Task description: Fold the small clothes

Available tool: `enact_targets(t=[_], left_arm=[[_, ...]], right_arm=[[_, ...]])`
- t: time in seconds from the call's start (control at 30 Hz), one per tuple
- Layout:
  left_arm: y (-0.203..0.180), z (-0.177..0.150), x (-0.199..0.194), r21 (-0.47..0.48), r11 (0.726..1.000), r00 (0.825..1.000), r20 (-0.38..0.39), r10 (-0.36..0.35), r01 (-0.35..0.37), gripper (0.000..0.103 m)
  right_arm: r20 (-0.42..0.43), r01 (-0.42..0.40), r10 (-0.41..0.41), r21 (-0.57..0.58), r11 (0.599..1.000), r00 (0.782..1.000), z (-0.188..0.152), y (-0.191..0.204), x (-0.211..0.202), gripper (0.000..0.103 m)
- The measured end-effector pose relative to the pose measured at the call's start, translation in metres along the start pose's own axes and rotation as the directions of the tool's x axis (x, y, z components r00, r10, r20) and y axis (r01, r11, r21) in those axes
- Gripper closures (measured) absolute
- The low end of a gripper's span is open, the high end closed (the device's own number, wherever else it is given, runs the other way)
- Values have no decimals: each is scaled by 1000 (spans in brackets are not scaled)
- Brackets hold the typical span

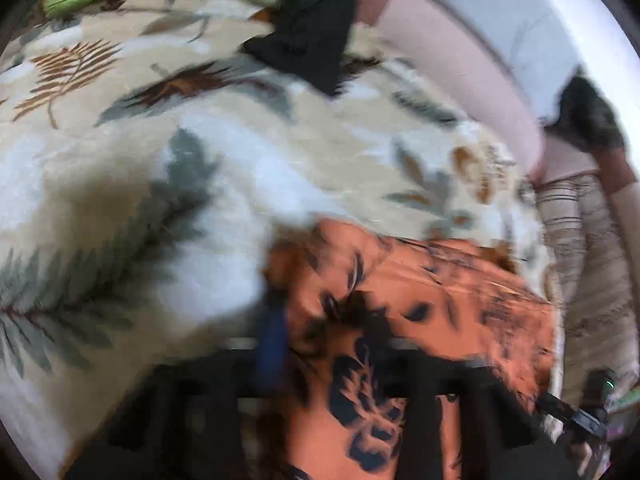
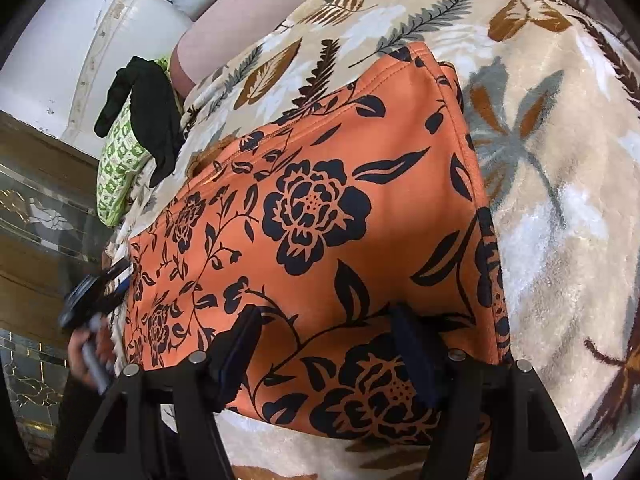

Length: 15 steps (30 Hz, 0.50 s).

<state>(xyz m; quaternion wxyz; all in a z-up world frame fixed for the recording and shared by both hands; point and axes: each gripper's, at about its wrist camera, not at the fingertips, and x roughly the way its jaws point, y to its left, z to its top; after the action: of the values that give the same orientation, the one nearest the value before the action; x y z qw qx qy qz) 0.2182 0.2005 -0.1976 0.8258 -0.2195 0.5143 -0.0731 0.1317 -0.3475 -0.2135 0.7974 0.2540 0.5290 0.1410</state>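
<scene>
An orange garment [image 2: 320,220] with a black flower print lies folded flat on a leaf-patterned blanket [image 2: 560,200]. My right gripper [image 2: 326,320] is open, its fingers spread over the garment's near edge. In the blurred left wrist view the same orange garment [image 1: 420,300] lies bunched between and over my left gripper [image 1: 324,312]; its blue-padded left finger [image 1: 272,340] shows, the other is hidden by cloth. The left gripper also shows in the right wrist view [image 2: 96,296] at the garment's left edge, held by a hand.
A black garment [image 2: 152,112] lies on a green-patterned cloth [image 2: 116,168] at the blanket's far left corner; it also shows in the left wrist view [image 1: 312,36]. A pink cushion [image 1: 452,56] and white wall lie beyond. A wooden glass-paneled cabinet [image 2: 36,208] stands at left.
</scene>
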Motion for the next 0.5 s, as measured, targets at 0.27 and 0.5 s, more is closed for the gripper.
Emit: enact_targets(t=[0.27,0.5], left_arm=[[9,-6,0,-17,1000,998,55,0,1,95],[-42,-33,-59,187,980,982,184,30,-65,61]], right_arm=[[-17,-3,3,-3,1000,1000,2,1,4,32],[-5,-30,30,-11,999,1000,12,11,-14,32]])
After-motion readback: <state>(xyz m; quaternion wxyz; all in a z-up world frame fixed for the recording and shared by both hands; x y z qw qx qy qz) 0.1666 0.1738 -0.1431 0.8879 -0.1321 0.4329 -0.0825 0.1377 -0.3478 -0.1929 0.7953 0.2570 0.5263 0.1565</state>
